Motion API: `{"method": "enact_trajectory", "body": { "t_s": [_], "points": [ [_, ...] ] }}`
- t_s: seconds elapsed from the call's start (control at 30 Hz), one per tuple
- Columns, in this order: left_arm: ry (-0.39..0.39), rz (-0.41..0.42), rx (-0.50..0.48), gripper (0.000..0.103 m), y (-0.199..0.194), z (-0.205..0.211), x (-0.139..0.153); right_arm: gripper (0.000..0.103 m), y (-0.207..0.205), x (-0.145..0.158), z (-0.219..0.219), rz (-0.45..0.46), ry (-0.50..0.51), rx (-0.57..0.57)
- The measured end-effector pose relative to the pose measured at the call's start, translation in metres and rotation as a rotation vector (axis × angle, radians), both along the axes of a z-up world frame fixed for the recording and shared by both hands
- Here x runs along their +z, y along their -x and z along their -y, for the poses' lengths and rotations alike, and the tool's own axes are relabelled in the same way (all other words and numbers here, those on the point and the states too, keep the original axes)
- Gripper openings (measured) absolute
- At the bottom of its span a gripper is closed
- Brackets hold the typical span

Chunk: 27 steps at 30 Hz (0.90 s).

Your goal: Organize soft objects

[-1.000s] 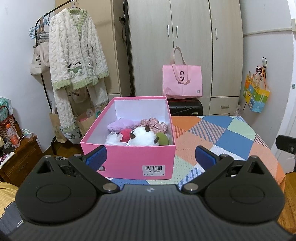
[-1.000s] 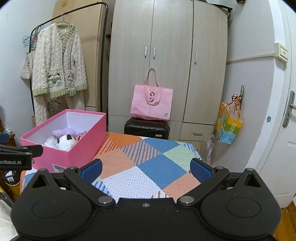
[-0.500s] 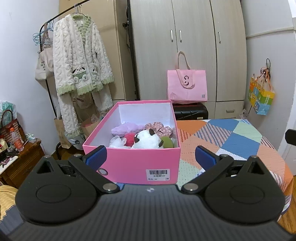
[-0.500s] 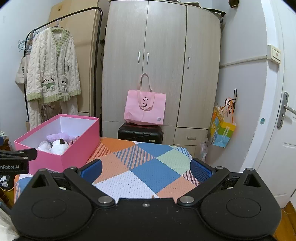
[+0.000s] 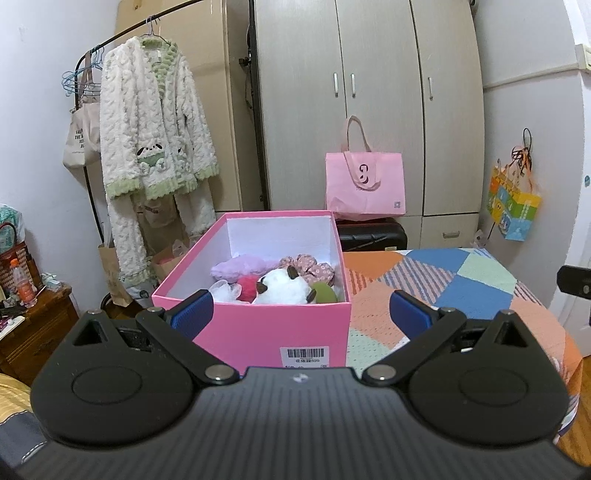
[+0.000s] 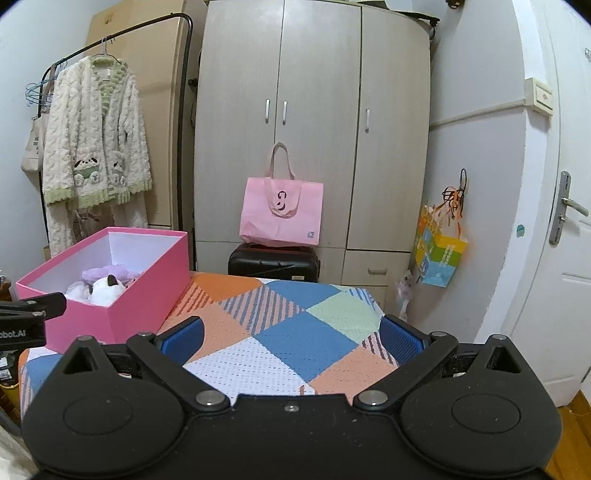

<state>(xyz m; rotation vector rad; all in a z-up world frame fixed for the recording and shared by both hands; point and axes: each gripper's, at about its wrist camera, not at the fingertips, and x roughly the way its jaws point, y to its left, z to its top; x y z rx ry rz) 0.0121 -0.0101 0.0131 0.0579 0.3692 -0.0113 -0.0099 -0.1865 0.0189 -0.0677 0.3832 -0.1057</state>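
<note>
At the tabletop's point(image 6: 295, 347) left edge sits the pink box point(image 5: 273, 332) of soft toys point(image 5: 284, 288), perhaps 6; both grippers, left point(image 5: 301, 312) and right point(image 6: 291, 338), gape empty over bare cloth.

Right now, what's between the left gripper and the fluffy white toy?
Only the pink box's front wall. In the left wrist view, the open left hand-held gripper faces that wall, and the white toy lies just behind it inside the box.

A home bedroom; a tall wardrobe point(image 6: 314, 147) fills the back wall; a fleecy robe point(image 5: 155, 125) hangs on a clothes rail point(image 6: 147, 26); a pink tote bag point(image 6: 281, 212) sits on a black suitcase point(image 6: 273, 263); a white door point(image 6: 554, 221) stands at the right.
</note>
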Motion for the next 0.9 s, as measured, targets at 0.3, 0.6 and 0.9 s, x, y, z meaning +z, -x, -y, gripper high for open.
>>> {"method": "enact_trajectory", "body": {
  "t_s": [0.3,0.6,0.9],
  "points": [
    [0.002,0.021,0.001,0.103,0.004,-0.0008,0.0006,0.103,0.0036,0.0021,-0.001,0.016,0.008,0.004],
    [0.025,-0.002,0.004,0.103,0.0022,-0.0042,-0.0001,0.103,0.0041,0.0029,-0.0012,0.017,0.019,0.002],
    [0.024,0.01,0.005,0.103,0.0038,-0.0056,0.0,0.103,0.0018,0.0021,0.0009,0.015,0.016,-0.005]
  ]
}}
